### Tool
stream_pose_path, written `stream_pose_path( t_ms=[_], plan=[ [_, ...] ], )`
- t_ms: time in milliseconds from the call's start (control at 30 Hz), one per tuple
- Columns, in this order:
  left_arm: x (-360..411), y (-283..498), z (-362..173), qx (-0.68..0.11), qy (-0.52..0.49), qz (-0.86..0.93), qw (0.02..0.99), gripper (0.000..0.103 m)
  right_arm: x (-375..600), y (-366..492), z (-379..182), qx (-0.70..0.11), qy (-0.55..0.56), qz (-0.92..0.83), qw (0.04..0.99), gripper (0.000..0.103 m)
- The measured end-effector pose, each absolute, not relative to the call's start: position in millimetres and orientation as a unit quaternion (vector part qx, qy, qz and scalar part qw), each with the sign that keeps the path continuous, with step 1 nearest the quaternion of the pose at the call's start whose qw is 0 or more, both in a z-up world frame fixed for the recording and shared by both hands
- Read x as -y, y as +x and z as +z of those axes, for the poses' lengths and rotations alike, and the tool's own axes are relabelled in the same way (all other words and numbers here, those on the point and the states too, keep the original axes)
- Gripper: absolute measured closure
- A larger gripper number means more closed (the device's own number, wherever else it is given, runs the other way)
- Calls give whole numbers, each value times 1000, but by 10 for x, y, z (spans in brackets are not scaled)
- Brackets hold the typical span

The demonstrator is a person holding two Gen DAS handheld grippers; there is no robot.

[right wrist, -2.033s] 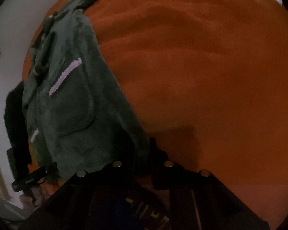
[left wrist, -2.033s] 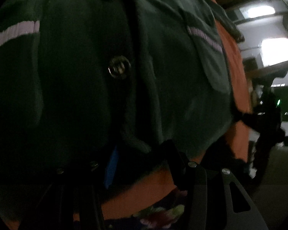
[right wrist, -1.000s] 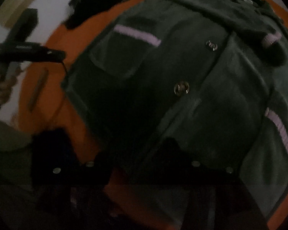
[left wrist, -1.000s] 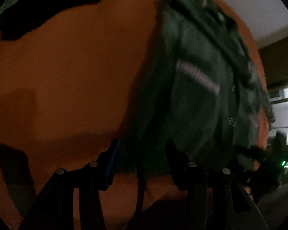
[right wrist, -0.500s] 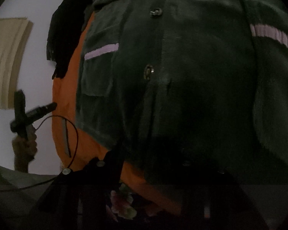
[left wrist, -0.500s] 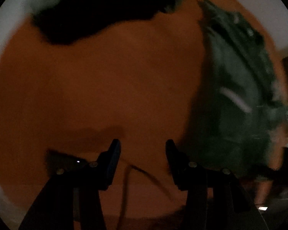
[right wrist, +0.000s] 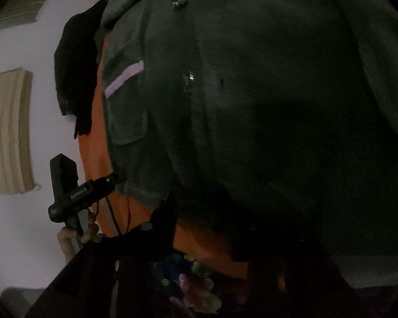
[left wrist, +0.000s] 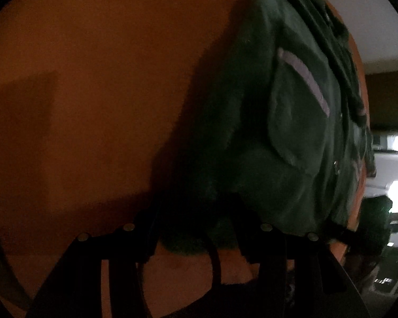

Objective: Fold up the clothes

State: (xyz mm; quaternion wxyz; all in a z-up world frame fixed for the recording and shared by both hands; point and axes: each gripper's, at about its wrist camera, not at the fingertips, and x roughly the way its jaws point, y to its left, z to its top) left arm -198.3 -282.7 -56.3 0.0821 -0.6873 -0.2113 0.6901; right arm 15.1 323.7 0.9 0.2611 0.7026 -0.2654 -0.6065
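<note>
A dark green jacket (right wrist: 265, 92), lilac-striped at the pockets, is spread on an orange bed (left wrist: 92, 79). Its hem is straddled by the left claw (left wrist: 196, 228), jaws apart. The right claw (right wrist: 207, 228) is closing over the hem. A black garment (right wrist: 77, 74) is seen at 10 o'clock.

The jacket (left wrist: 291, 137) is lying on the blanket (left wrist: 92, 92), towards its right side in the left wrist view. Its lower hem is sitting between the fingers of the left gripper (left wrist: 196, 228). In the right wrist view, another garment (right wrist: 77, 63) is lying left of the jacket (right wrist: 252, 92), at the blanket's edge.
</note>
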Motion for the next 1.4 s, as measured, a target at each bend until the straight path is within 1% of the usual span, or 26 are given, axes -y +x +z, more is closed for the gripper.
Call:
stream_pose_path(
  t_ms=[33, 100, 133, 167, 333, 400, 433, 467, 500, 567, 667, 733, 933, 1033, 1067, 1133, 1167, 1233, 1400],
  plan=[
    [2801, -2006, -560, 202, -691, 689, 81, 53, -3247, 155, -11, 271, 703, -605, 256, 86],
    [2748, -2059, -562, 187, -700, 684, 81, 48, -3303, 163, -41, 285, 705, -604, 241, 96],
    [2727, -2100, -578, 187, -707, 677, 78, 46, -3323, 176, -34, 291, 703, -605, 236, 96],
    [2729, -2140, -588, 192, -712, 671, 74, 45, -3336, 191, -25, 296, 700, -607, 232, 96],
    [2872, -2177, -580, 246, -716, 651, 57, 45, -3302, 294, 97, 271, 689, -636, 217, 97],
    [2931, -2110, -565, 248, -713, 654, 58, 45, -3312, 314, 130, 260, 686, -644, 215, 98],
    [2940, -2081, -557, 244, -710, 657, 62, 52, -3317, 318, 145, 253, 685, -648, 215, 98],
    [2930, -2056, -549, 233, -708, 664, 68, 75, -3321, 323, 160, 247, 684, -652, 215, 98],
    [2907, -2032, -538, 220, -704, 671, 77, 83, -3264, 329, 152, 237, 683, -655, 218, 98],
    [2856, -1990, -510, 198, -696, 684, 91, 92, -3221, 295, 91, 250, 687, -642, 231, 98],
    [2856, -1955, -470, 197, -691, 690, 91, 94, -3198, 267, 35, 262, 688, -634, 239, 98],
    [2899, -1937, -444, 206, -689, 689, 91, 95, -3135, 283, 45, 246, 685, -642, 242, 98],
    [3043, -1913, -418, 197, -695, 685, 89, 94, -2993, 289, 79, 187, 685, -657, 254, 100],
    [2995, -1928, -420, 182, -700, 686, 81, 93, -3041, 261, -24, 199, 691, -646, 255, 101],
    [2981, -1929, -419, 182, -701, 685, 80, 90, -3071, 248, -49, 204, 692, -643, 256, 101],
    [2962, -1924, -413, 184, -705, 680, 79, 89, -3087, 216, -33, 212, 695, -637, 256, 101],
    [2964, -1914, -407, 189, -708, 676, 80, 86, -3102, 208, 11, 211, 693, -640, 256, 101],
    [2981, -1881, -352, 186, -711, 673, 77, 84, -3135, 207, 121, 201, 690, -647, 256, 100],
    [3086, -1770, -103, 170, -721, 670, 49, 84, -3027, 198, 467, 134, 654, -695, 268, 100]
  ],
)
